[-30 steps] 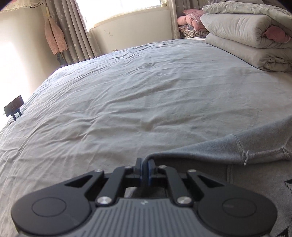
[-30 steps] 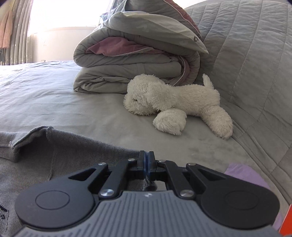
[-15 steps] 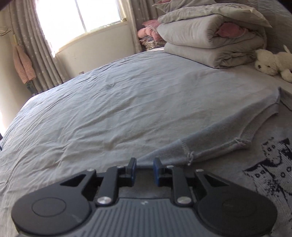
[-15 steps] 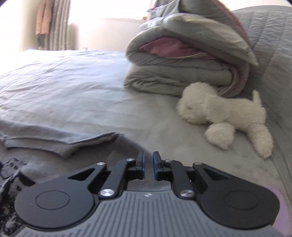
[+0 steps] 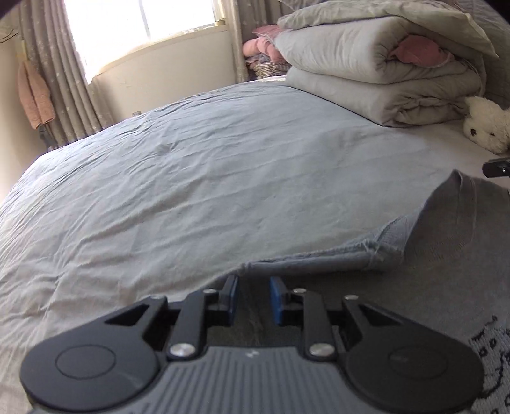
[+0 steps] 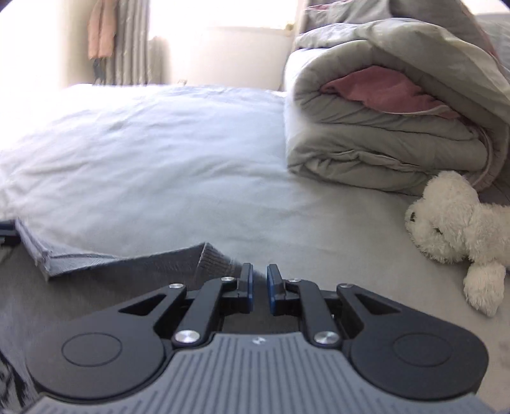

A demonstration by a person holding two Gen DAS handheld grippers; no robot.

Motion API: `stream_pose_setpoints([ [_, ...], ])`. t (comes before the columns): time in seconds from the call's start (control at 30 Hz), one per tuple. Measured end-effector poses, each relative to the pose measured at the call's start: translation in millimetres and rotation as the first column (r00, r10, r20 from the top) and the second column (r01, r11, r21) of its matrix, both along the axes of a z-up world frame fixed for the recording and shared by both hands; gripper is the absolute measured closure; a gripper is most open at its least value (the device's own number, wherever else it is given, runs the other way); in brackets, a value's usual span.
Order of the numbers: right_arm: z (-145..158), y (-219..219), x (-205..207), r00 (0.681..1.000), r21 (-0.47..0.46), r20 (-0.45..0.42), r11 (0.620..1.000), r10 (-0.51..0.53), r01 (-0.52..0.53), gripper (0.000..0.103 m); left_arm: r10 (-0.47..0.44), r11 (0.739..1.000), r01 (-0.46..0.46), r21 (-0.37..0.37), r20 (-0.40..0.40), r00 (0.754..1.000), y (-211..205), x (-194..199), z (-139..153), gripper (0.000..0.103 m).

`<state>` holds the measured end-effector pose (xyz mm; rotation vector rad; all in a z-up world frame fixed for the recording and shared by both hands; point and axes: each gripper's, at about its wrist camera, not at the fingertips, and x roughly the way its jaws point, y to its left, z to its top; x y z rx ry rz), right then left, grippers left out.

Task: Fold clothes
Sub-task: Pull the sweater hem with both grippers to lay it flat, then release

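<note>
- The grey sweater (image 5: 446, 264) lies flat on the bed (image 5: 207, 178), at the near right of the left wrist view and the near left of the right wrist view.
- A folded-over edge of the sweater, with a ribbed hem and a visible seam, runs across the sheet just ahead of both tools.
- A dark knitted pattern on a pale patch shows on the sweater at the lower right edge of the left wrist view.
- The left gripper (image 5: 253, 297) has just been opening; its blue-padded jaws stand apart over the sweater's near edge, with grey cloth visible below the gap and nothing pressed between the pads.
- The right gripper (image 6: 259, 288) has likewise just been opening; its jaws stand a narrow gap apart just beside the ribbed corner of the sweater (image 6: 210, 258), and the pads clamp nothing.
- A dark part of the right tool shows at the far right edge of the left wrist view, beyond the sweater.
- A folded grey duvet (image 6: 382, 133) with a pink layer inside sits at the far right of the bed.
- A white plush dog (image 6: 455, 223) lies on the sheet just in front of the duvet, well apart from the sweater.
- Curtains (image 5: 60, 73) hang beside a bright window (image 5: 143, 22), and a pink garment (image 5: 33, 95) hangs at the left curtain.
</note>
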<state>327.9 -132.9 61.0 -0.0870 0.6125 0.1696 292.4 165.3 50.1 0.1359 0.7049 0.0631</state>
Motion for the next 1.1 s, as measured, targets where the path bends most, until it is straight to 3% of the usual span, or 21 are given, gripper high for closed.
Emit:
stream_pose_setpoints([
  [0.13, -4, 0, -19, 1.000, -0.103, -0.008, 0.994, 0.019, -0.020, 0.089, 0.065, 0.990, -0.061, -0.124, 0.025, 0.998, 24, -19, 5, 0.077],
  [0.23, -8, -4, -43, 0.999, -0.171, -0.013, 0.984, 0.047, -0.048, 0.088, 0.100, 0.984, -0.098, -0.148, 0.007, 0.995, 31, -40, 7, 0.070],
  [0.43, 1, -38, -101, 0.996, -0.056, -0.089, 0.998, 0.002, -0.007, 0.085, 0.135, 0.955, -0.150, -0.257, -0.074, 0.988, 39, -111, 18, 0.060],
  [0.57, 2, -44, -151, 0.984, -0.015, -0.178, 1.000, 0.005, -0.008, 0.060, 0.160, 0.919, -0.198, -0.340, -0.135, 0.978, 45, -170, 26, 0.058],
  [0.63, 6, -47, -178, 0.983, 0.002, -0.184, 1.000, 0.018, -0.018, 0.059, 0.165, 0.908, -0.208, -0.363, -0.146, 0.975, 44, -198, 30, 0.055],
  [0.7, 10, -54, -203, 0.981, 0.053, -0.193, 0.999, 0.007, 0.003, 0.058, 0.172, 0.904, -0.215, -0.370, -0.145, 0.974, 41, -226, 31, 0.046],
  [0.83, 9, -66, -242, 0.974, 0.133, -0.228, 0.991, 0.007, 0.024, 0.055, 0.177, 0.890, -0.230, -0.392, -0.168, 0.970, 37, -269, 23, 0.045],
  [1.1, -4, -94, -305, 0.967, 0.180, -0.252, 0.980, -0.043, 0.090, 0.055, 0.165, 0.818, -0.251, -0.518, -0.206, 0.965, 28, -334, 10, 0.045],
])
